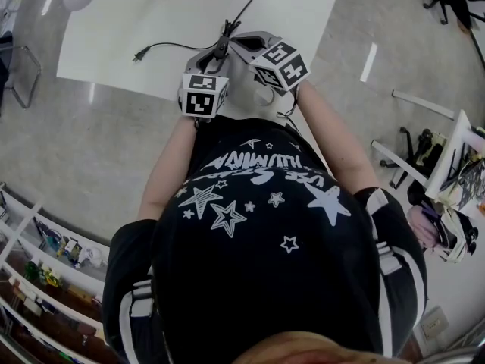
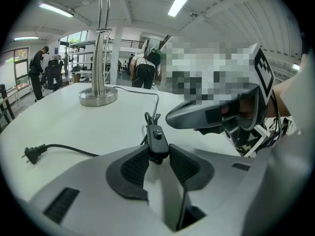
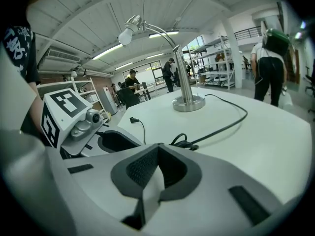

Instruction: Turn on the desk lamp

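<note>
The white print among stars on the person's black shirt (image 1: 258,174) is too warped to read. The left claw (image 2: 158,151) grips the black inline switch (image 2: 157,139) of the cord (image 2: 158,103), one pad on each side of it, while the right claw (image 3: 155,151), just beside it, is closed pad to pad on nothing. The desk lamp (image 3: 189,103) has a round chrome base, a curved chrome stem and a bare white bulb, and stands on the white tabletop (image 3: 266,136) well ahead of both claws.
</note>
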A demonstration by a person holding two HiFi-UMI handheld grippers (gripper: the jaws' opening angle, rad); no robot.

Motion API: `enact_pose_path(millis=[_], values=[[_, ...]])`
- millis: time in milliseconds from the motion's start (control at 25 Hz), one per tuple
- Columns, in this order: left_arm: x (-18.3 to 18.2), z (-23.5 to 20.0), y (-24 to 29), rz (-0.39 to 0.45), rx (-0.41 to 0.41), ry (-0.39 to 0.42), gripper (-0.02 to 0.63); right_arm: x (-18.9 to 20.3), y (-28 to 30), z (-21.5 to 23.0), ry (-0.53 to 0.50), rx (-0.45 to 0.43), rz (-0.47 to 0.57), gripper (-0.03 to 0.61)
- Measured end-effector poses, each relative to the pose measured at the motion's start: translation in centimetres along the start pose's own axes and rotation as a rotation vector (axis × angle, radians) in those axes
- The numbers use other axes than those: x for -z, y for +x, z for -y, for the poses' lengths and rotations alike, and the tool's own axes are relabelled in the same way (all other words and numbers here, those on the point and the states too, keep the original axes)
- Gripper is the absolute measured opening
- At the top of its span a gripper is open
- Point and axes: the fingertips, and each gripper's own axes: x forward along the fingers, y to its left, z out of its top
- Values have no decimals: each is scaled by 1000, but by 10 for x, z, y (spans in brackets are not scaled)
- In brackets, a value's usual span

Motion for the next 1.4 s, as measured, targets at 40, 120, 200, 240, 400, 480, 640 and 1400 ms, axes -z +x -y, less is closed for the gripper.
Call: enact_pose_path(millis=[40,120,200,240,400,480,640,1400], values=[[0,0,-1,2,-2,4,144,2,-4,0,9,3,6,5],[1,1,-1,6,-3,5,144,5,-14,2,20,13,15,5],[3,2,-1,4,-6,4,146,8,-23,5,33,25,28,5],[4,2,-1,4,-14,10,146,9,-27,6,42,31,34,5],[-3,0,-5,46,-69,46,147,17,-43,7,71,46,54,5],[-4,2,-9,58,-81,49,164,23,-51,5,79,49,59,5],[3,10,-17,56,-97,43,196,36,-68,0,91,54,73,5],[3,86,-120,268,-307,-50,196,102,-167,-36,62,-13,141,5]])
